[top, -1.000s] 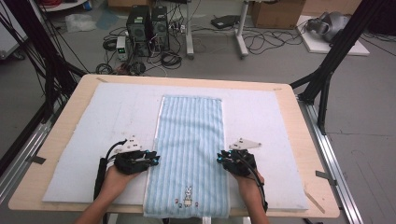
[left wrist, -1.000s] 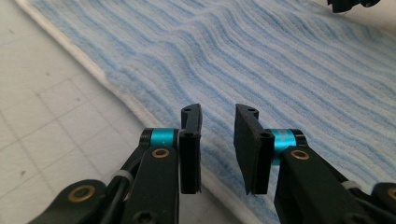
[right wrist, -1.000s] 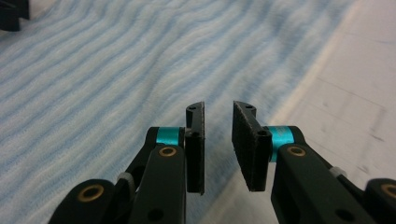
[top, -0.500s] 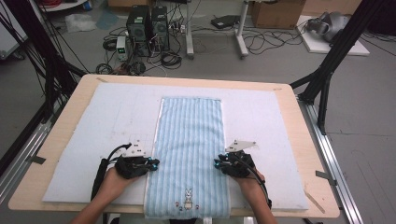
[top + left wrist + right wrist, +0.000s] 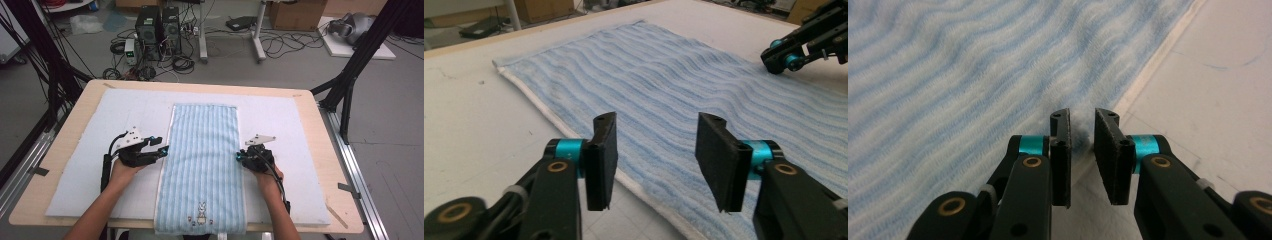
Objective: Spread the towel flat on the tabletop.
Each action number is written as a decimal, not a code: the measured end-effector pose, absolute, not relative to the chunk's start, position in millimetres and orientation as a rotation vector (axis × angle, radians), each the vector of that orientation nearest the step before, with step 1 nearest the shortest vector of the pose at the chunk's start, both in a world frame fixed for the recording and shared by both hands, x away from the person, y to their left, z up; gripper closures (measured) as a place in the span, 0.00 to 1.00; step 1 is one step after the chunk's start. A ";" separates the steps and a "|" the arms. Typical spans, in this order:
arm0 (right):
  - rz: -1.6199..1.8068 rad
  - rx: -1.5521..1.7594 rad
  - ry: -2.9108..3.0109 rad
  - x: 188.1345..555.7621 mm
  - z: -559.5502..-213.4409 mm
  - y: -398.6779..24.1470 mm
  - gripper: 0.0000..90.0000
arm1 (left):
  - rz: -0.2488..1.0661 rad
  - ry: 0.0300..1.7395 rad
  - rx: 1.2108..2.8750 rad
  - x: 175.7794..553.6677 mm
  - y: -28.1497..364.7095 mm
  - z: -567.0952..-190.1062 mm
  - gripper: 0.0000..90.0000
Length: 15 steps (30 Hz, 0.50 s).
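Note:
A blue striped towel [image 5: 202, 165] with a small rabbit motif lies flat, lengthwise, on a white mat [image 5: 125, 115]. My left gripper [image 5: 162, 149] is at the towel's left long edge. In the left gripper view its jaws [image 5: 656, 150] have just been opening and stand wide over the hem of the towel [image 5: 664, 85], with nothing between them. My right gripper [image 5: 239, 156] is at the towel's right long edge. Its jaws [image 5: 1082, 145] have just been closing to a narrow gap, and a tuft of the towel's edge [image 5: 948, 75] sits pinched between them. The left gripper view also shows the right gripper [image 5: 781, 56] across the towel.
The mat covers most of the wooden table [image 5: 77, 125]. The towel's near end hangs slightly over the front edge. Black frame legs and metal rails flank the table. Computer towers [image 5: 157, 25] and cables lie on the floor beyond.
Both hands have slid away from the person along the towel's long edges. The left jaws now stand wider apart. The towel lies as before.

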State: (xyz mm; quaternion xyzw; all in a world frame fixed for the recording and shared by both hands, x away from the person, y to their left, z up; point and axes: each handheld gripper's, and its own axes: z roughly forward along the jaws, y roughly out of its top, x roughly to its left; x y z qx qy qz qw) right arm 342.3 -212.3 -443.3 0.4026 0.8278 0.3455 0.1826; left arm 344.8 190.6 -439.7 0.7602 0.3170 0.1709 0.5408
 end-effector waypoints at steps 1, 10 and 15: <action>0.963 1.137 2.342 340.8 -442.6 -212.4 0.88 | 0.395 0.779 1.798 345.5 191.1 -440.1 0.51; 1.131 1.129 2.207 328.0 -426.0 -235.5 0.52 | 0.372 0.845 1.733 349.5 193.7 -439.0 0.31; 1.230 1.190 2.108 322.0 -418.4 -261.5 0.18 | 0.355 0.802 1.731 349.9 198.3 -431.9 0.25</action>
